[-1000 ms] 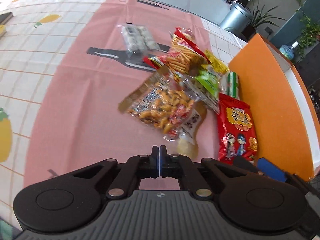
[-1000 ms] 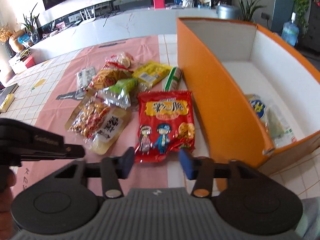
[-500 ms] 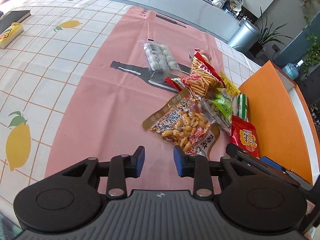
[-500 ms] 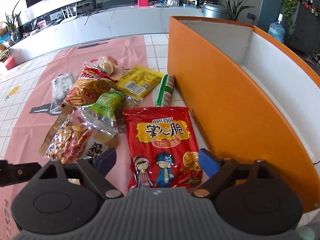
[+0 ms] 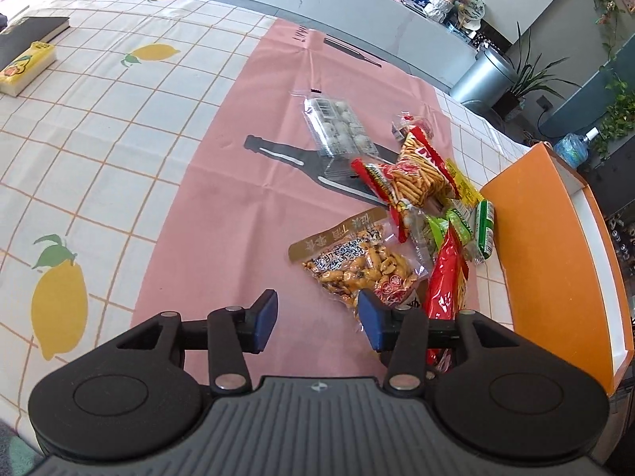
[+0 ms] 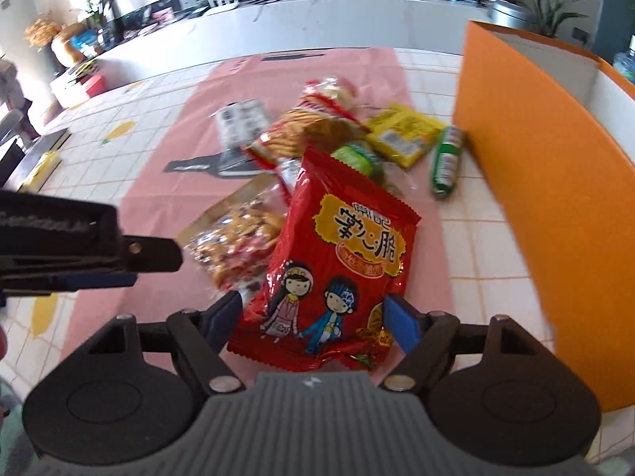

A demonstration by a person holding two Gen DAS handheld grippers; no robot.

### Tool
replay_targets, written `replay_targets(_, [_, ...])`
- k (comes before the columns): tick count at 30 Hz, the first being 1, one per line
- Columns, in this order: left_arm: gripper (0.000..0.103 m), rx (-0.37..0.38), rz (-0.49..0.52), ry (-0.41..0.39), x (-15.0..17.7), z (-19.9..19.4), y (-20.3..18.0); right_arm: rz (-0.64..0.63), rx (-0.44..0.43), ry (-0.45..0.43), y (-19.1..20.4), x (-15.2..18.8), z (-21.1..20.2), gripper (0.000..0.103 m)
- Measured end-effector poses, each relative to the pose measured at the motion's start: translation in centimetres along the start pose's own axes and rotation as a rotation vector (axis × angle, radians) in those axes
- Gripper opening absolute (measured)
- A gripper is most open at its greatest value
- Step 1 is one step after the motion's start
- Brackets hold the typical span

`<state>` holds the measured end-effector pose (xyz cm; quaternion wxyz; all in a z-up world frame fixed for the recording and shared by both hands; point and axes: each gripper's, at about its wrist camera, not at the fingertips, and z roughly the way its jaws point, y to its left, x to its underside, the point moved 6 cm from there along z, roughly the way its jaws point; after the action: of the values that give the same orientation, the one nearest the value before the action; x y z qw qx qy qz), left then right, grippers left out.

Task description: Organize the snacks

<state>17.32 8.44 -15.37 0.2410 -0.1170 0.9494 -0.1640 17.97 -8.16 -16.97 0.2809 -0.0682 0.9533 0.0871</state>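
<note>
Left wrist view, left to right. A pale checked tablecloth (image 5: pixel 99 127) with lemon prints covers the table; a pink mat (image 5: pixel 238 182) with a dark bottle print lies over it. The left gripper (image 5: pixel 315 319) hangs above the mat's near part, jaws opening, about half spread, with only bare mat between the blue pads. Its right pad sits just beside the near corner of a clear bag of glazed nuts (image 5: pixel 353 265), apparently not touching, though the overlap makes this hard to judge.

Beyond the nuts: a clear tray of pale round sweets (image 5: pixel 337 131), then a red-edged bag of stick crackers (image 5: pixel 412 174), a green packet (image 5: pixel 444 226), a yellow packet (image 5: pixel 462 188) and a green roll (image 5: pixel 485 230) just beside the wall of the orange box (image 5: pixel 555 258), which stands at the far right.

Right wrist view. The left gripper's black body enters from the left edge. At centre, a red snack bag with two cartoon figures (image 6: pixel 341 261) is tilted up off the table, its lower end between the pads of the right gripper (image 6: pixel 313 321). The jaws are closing and stand wide; both pads meet the bag's crinkled lower edges, so it appears gripped. The rest of the pile lies behind the bag, blurred. The orange box fills the right side, its white inner wall (image 6: pixel 607 115) showing.
</note>
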Motion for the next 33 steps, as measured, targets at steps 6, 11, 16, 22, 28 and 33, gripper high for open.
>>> replay_targets(6, [0.058, 0.01, -0.028, -0.001, 0.8, -0.6, 0.8, 0.007, 0.002, -0.021, 0.3, 1.1, -2.1, 0.076])
replay_targets(11, [0.059, 0.023, -0.021, 0.005, 1.4, -0.4, 0.3, 0.124, -0.02, -0.081, -1.4, 0.1, -3.8, 0.089])
replay_targets(16, [0.059, 0.029, -0.023, 0.001, 1.3, -0.8, 0.7, 0.191, 0.028, -0.01, -2.8, 0.1, -2.1, 0.093])
replay_targets(22, [0.059, 0.039, -0.038, -0.002, 1.3, -1.0, 1.0, 0.275, -0.011, 0.056, -3.2, 0.8, -0.4, 0.093])
replay_targets(28, [0.061, 0.045, -0.031, 0.015, 1.5, -0.4, 0.4, 0.194, 0.036, 0.058, -2.8, 0.9, 0.1, 0.074])
replay_targets(33, [0.074, 0.054, -0.038, 0.023, 1.2, 0.8, -0.9, 0.13, 0.064, 0.067, -4.2, 0.1, 0.2, 0.07])
